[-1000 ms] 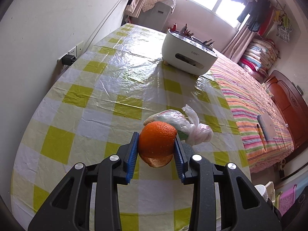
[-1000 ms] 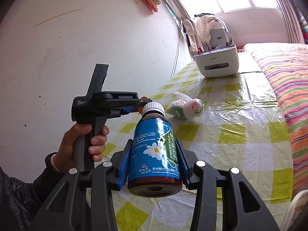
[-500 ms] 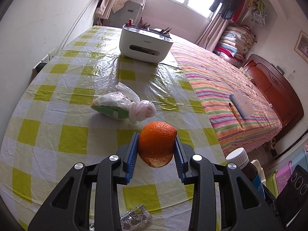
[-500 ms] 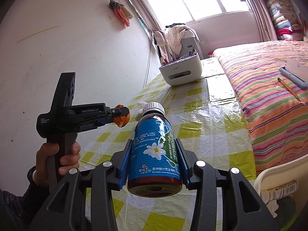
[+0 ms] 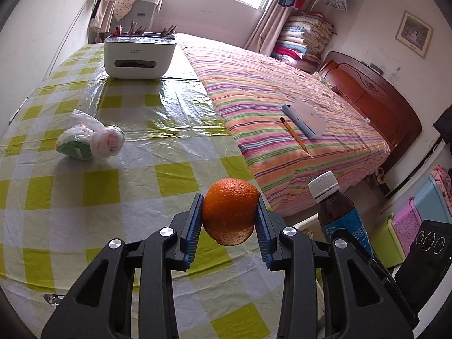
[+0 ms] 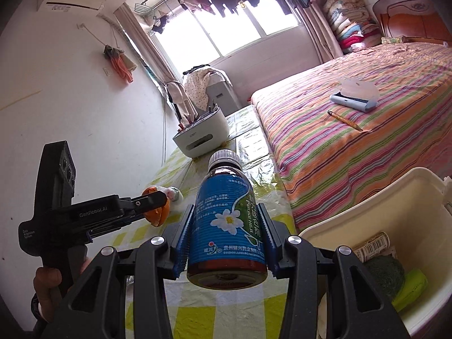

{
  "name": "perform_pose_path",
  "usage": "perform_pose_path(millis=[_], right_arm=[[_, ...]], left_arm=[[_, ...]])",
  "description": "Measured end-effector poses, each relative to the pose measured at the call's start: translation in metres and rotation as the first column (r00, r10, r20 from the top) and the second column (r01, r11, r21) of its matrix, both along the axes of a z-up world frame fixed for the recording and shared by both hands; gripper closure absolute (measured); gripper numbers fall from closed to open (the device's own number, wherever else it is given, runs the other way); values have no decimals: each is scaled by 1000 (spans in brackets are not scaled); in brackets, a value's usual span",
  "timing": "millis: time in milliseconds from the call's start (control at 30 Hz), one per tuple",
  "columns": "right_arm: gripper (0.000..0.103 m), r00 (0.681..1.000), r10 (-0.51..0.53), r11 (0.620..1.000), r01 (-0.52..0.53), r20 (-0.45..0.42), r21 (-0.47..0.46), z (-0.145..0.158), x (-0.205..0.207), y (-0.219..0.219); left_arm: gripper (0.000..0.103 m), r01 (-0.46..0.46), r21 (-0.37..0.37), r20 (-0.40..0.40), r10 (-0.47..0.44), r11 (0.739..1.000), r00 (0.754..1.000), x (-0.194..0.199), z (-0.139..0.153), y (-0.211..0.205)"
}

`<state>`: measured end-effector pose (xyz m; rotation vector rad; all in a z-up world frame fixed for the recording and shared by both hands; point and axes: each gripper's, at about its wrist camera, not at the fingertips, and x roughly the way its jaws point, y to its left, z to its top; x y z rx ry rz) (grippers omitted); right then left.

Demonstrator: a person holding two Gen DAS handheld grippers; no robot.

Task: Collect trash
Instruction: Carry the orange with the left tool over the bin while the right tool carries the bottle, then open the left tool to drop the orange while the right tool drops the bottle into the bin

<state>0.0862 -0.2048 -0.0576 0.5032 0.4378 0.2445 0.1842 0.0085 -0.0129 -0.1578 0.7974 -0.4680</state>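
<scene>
Bin contents show only in the right wrist view: a cream trash bin [image 6: 423, 197] at 4 o'clock holds a barcoded wrapper [image 6: 373, 245], something dark green and a bright green piece. That view also catches the left gripper [image 6: 154, 202] from the side at 9 o'clock, with the hand [image 6: 46, 279] on its handle. Only the left wrist view shows the knotted plastic bag [image 5: 90, 141] whole, lying on the checked table [image 5: 99, 192] at 10 o'clock, and a crumpled wrapper [image 5: 53, 299] at the table's near edge, at 8 o'clock.

The left gripper [image 5: 229, 216] stands narrowly parted, its blue pads pressed on both sides of an orange peel [image 5: 230, 210] held above the table edge. The right gripper [image 6: 226, 233], similarly narrow, clamps a brown medicine bottle [image 6: 227, 220] with a blue label, white cap pointing away, just left of the bin.
</scene>
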Motion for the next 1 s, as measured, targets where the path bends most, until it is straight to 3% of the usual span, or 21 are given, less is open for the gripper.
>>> perform_pose_path(millis=[200, 433, 633, 833, 1000], right_arm=[[61, 989, -146, 989, 146, -13, 10, -1, -23, -22], [61, 950, -312, 950, 312, -22, -7, 0, -51, -48], [61, 916, -399, 909, 402, -51, 111, -11, -67, -77], [59, 864, -497, 838, 502, -80, 215, -23, -79, -99], [58, 851, -520, 809, 518, -70, 279, -27, -86, -106]], left_arm=[[69, 55, 9, -12, -55, 998, 998, -9, -3, -36], [69, 120, -25, -54, -121, 992, 991, -17, -7, -65], [69, 173, -19, -65, -174, 985, 983, -30, -12, -94], [69, 239, 7, -74, -237, 971, 969, -40, -19, -124], [67, 282, 6, -57, -281, 959, 958, -44, -17, -138]])
